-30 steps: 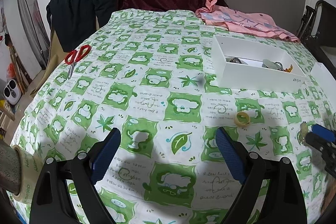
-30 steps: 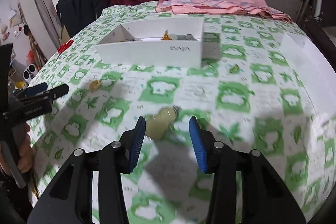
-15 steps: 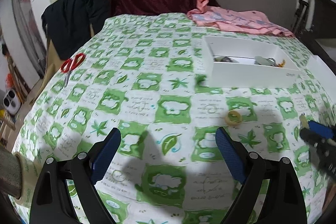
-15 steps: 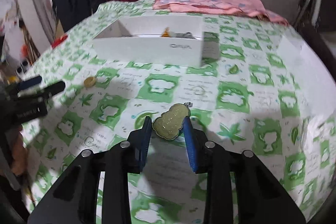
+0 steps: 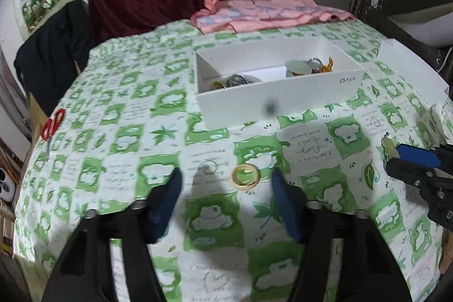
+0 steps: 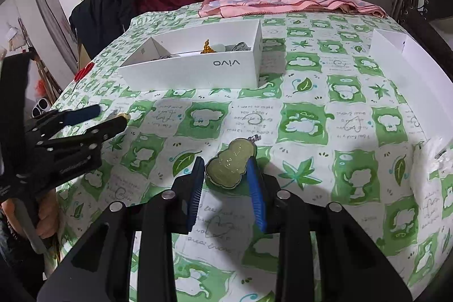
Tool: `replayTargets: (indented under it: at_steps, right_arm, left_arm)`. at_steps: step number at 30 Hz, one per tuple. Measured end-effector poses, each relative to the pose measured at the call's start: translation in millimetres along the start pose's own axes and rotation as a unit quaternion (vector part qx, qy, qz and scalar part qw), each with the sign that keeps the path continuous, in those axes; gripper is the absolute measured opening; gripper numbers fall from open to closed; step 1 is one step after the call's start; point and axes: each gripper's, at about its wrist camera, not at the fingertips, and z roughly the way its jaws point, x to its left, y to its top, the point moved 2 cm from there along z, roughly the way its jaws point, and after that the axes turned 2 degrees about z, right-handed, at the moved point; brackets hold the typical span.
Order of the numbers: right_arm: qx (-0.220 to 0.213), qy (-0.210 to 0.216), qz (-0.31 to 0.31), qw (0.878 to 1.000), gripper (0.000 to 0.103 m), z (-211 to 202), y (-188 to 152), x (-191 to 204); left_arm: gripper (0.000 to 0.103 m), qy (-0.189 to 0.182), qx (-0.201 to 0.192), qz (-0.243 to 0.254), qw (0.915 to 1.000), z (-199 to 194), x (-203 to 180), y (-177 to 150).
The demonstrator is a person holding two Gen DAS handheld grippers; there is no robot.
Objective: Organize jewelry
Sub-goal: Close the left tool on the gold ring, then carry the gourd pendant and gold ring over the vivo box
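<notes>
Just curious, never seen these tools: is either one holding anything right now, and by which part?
The right gripper pinches a green gourd-shaped pendant by its wide lower sides. The left gripper holds nothing; its closing jaws flank a ring.

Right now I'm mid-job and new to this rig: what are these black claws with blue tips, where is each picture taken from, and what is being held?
There is no robot here. A person holds a two-finger gripper in each hand, and a wide-angle camera on each one looks forward along its fingers.

The left wrist picture shows the left gripper over the green patterned tablecloth. Its jaws have just been closing around a yellow ring that lies flat on the cloth; the pads do not touch it yet.

The right wrist picture shows the right gripper shut on a pale green gourd-shaped pendant, lifted just above the cloth.

Beyond them stands an open white box with jewelry already inside. Red scissors lie near the cloth's left edge, a pink cloth at the far end.
</notes>
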Motion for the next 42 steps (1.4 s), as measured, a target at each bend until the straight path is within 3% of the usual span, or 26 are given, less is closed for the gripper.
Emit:
replayTargets:
  at_steps: [4,9,20,30,35,42]
  right_arm:
    - [0.000,-0.001,-0.002,1.000,0.030,0.4,0.2,0.7]
    - [0.000,-0.003,-0.004,1.000,0.030,0.2,-0.8,2.3]
    - [-0.005,-0.004,-0.005,1.000,0.030,-4.5,-4.2,5.2]
    - [-0.040,0.006,-0.018,0.999,0.030,-57.3,-36.9,22.9]
    - [-0.080,0.021,-0.016,0.996,0.030,-97.3,-30.2,32.7]
    - [-0.152,0.030,-0.031,0.987,0.030,-161.6,4.5,46.0]
  left_arm:
    - [0.044,-0.013,0.010,-0.002,0.9999,7.1,2.0,1.7]
    - [0.022,-0.016,0.005,0.017,0.9997,6.2,-5.5,0.6]
    - [0.022,-0.037,-0.004,-0.017,0.9991,-16.3,-1.5,-13.7]
    - [0.022,-0.021,-0.038,-0.060,0.9973,-73.9,1.5,-43.4]
    - [0.022,-0.016,-0.077,-0.066,0.9947,-119.6,3.1,-38.2]
    - [0.022,0.002,-0.152,-0.052,0.9870,-194.1,2.5,-5.0]
